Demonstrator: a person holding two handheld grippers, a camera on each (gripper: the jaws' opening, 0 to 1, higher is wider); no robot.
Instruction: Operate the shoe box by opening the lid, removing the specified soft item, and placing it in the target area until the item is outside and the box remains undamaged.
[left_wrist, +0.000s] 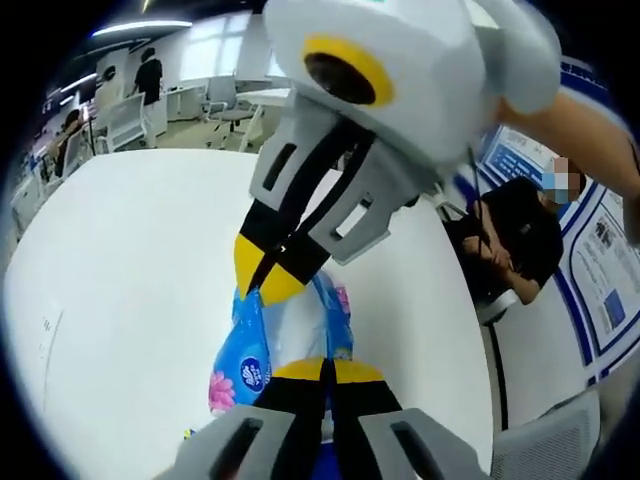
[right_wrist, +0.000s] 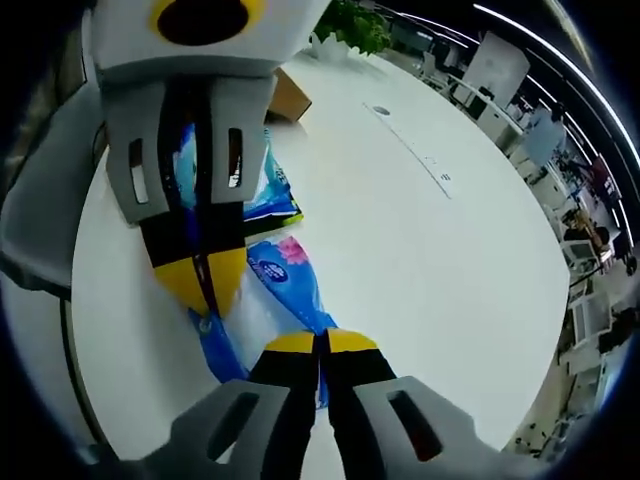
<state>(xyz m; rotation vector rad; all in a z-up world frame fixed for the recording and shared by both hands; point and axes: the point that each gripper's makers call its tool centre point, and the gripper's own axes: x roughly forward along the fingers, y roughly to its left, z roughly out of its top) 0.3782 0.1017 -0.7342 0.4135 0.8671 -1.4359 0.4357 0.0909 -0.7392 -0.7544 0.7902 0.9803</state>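
Two grippers, both clamped on the same soft tissue pack. Left gripper (left_wrist: 326, 372): yellow-tipped jaws pressed together on the near end of the tissue pack (left_wrist: 262, 345), blue and white wrap with pink flowers. Right gripper (left_wrist: 268, 278) comes in from above in the left gripper view, tips pinched on the pack's far end. In the right gripper view, same picture mirrored: right gripper (right_wrist: 320, 343) jaws closed on one end of the pack (right_wrist: 283, 275), left gripper (right_wrist: 207, 287) hanging down from the top, tips shut on the other end. Pack is stretched between the two, just above the white table (right_wrist: 420, 240). More blue packaging (right_wrist: 272, 190) lies on the table behind it, brown cardboard box (right_wrist: 288, 98) further back near the table edge. A seated person (left_wrist: 520, 235) is beside the table.
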